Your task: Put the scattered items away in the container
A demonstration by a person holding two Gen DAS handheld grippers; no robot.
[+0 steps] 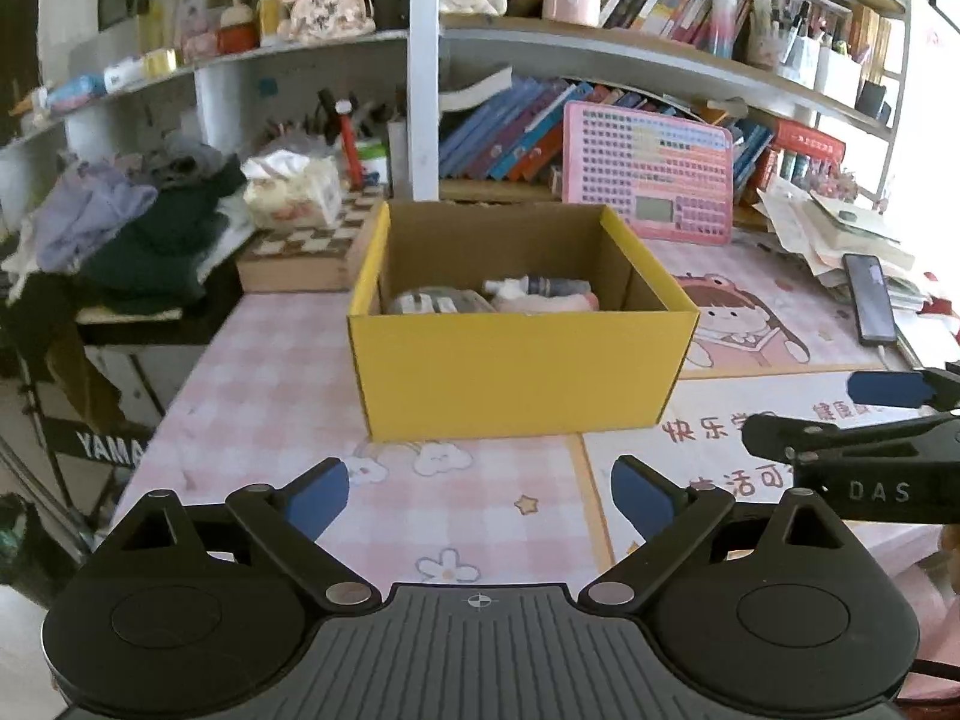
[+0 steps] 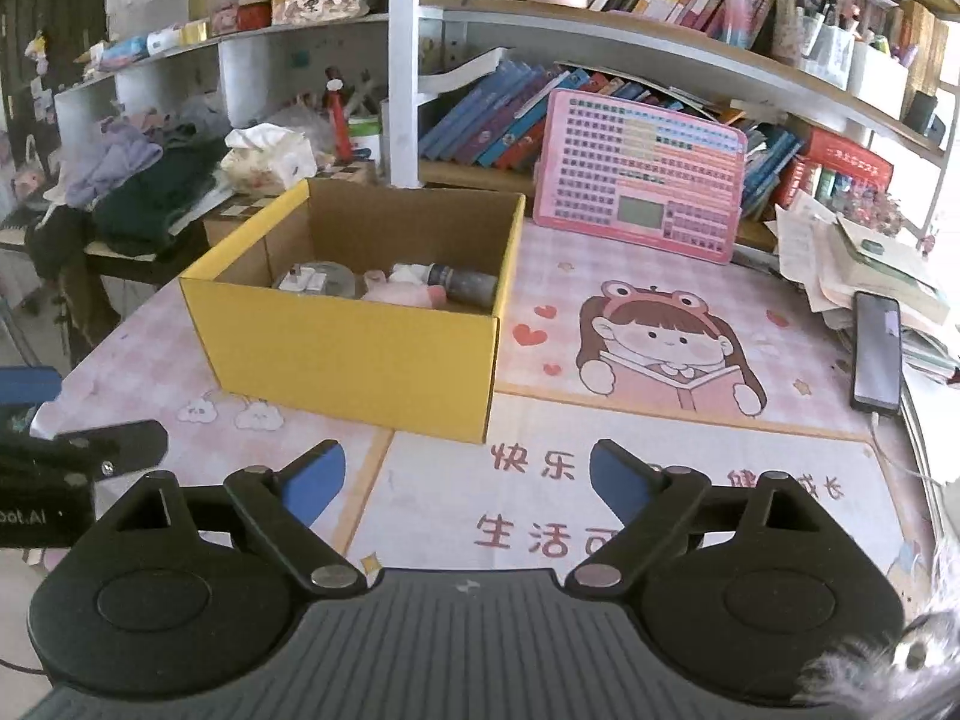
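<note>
Both the left gripper [image 1: 480,495] and right gripper [image 2: 467,483] hover with jaws spread and empty near the yellow box [image 1: 522,372], which sits mid-desk holding a bottle [image 2: 465,282] and pink item [image 2: 402,295]. Nothing loose remains nearby (the phone [image 2: 877,354] far right excepted), so a needless reach risks nudging the box.
</note>
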